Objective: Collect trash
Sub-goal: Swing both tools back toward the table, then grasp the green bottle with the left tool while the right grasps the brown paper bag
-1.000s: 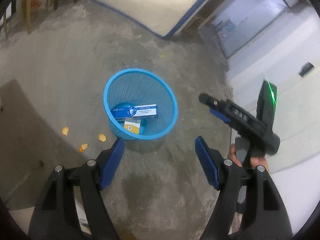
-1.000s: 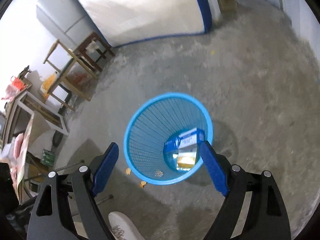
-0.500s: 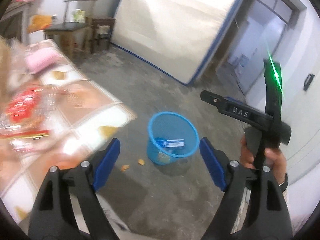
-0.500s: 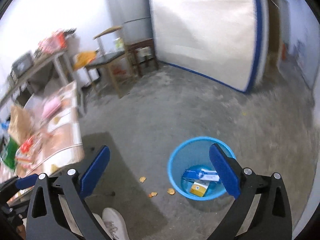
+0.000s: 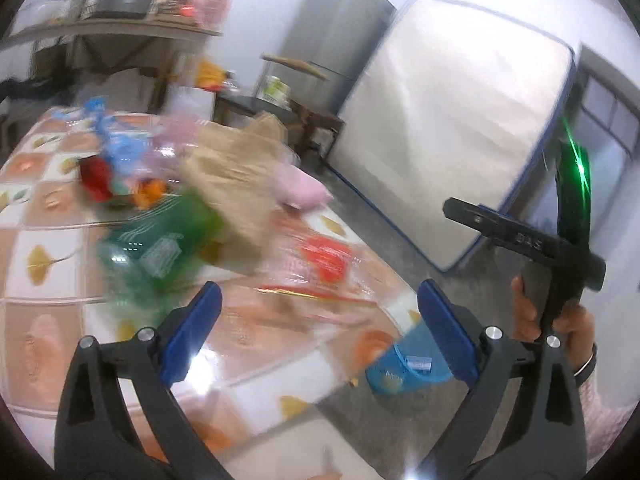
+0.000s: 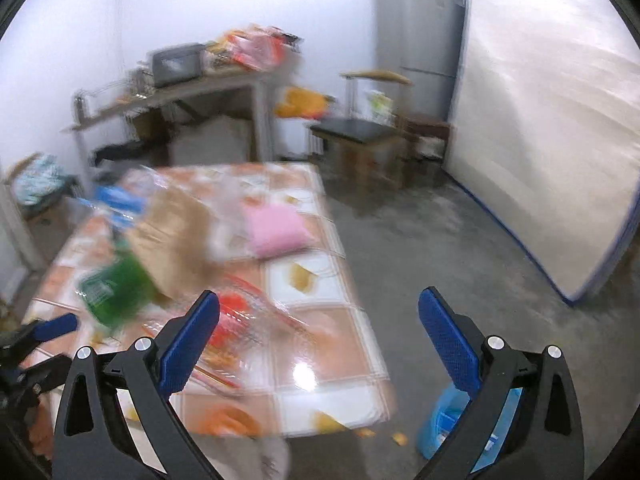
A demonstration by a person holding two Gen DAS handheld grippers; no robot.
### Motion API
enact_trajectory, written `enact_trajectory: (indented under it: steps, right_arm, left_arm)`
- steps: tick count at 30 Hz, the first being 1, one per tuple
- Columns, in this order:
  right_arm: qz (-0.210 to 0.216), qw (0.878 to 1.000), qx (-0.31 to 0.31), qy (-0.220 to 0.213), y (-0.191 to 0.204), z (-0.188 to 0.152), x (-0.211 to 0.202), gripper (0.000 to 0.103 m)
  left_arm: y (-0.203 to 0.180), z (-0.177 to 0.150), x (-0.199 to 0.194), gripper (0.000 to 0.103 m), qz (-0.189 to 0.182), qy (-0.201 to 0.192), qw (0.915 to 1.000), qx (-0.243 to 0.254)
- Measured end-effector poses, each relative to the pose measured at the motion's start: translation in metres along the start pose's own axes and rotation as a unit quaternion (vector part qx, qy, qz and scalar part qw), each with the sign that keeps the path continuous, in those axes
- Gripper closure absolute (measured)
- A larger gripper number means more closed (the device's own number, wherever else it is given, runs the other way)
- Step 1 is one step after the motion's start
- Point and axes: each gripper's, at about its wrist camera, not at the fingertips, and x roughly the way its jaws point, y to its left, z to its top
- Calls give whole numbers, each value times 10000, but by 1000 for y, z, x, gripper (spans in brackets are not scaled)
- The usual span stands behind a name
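Note:
Blurred trash lies on the tiled-pattern table (image 5: 48, 248): a green packet (image 5: 160, 248), a brown paper bag (image 5: 236, 184), a pink packet (image 5: 300, 188) and a red wrapper (image 5: 324, 260). My left gripper (image 5: 318, 292) hovers above the table's near end, its jaws opening with nothing between them. My right gripper (image 6: 319, 298) is open and empty over the table's corner (image 6: 328, 400). The blue mesh bin (image 6: 436, 432) stands on the floor past that corner, partly behind my right finger, and also shows as the bin (image 5: 404, 372) in the left wrist view.
A mattress (image 6: 552, 128) leans on the right wall beside a grey fridge (image 6: 416, 40). A dark side table (image 6: 360, 132) and a shelf with a microwave (image 6: 176, 64) stand behind. Orange scraps (image 6: 398, 438) lie on the concrete floor near the bin. A hand (image 5: 560, 320) holds the right tool.
Both grippers have swung up and away from the bin toward the cluttered table. The bin has slid from the centre to the lower right of both views. Both jaws have widened.

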Motion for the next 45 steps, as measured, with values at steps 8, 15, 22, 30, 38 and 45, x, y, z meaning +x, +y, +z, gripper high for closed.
enact_trajectory:
  steps: [8,15,22,30,38,45]
  right_arm:
    - [1304,9910,50,309,64,20,39,6]
    - [2023,9744,-672,715,119,41,90,6]
    - [1998,9658,-908,1380,146,61,144,7]
    - [1649,9622,-759,2032,152,49,192,45]
    - [1732,9654,-342,1918,136,52,185,97]
    - [2224,9581,-4,1806,128,48,163,98]
  left_arm:
    - [46,12,-15,8,55,-197,9998,-33]
    - [66,34,0,8,518,35,9962,702]
    - [78,43,41,8,642,709,9904,997]
    - [92,38,74,31,722,1350,9860,659]
    - [90,31,72,42,708,1466,9845,647]
    - [85,18,53,43,581,1569,9846,517]
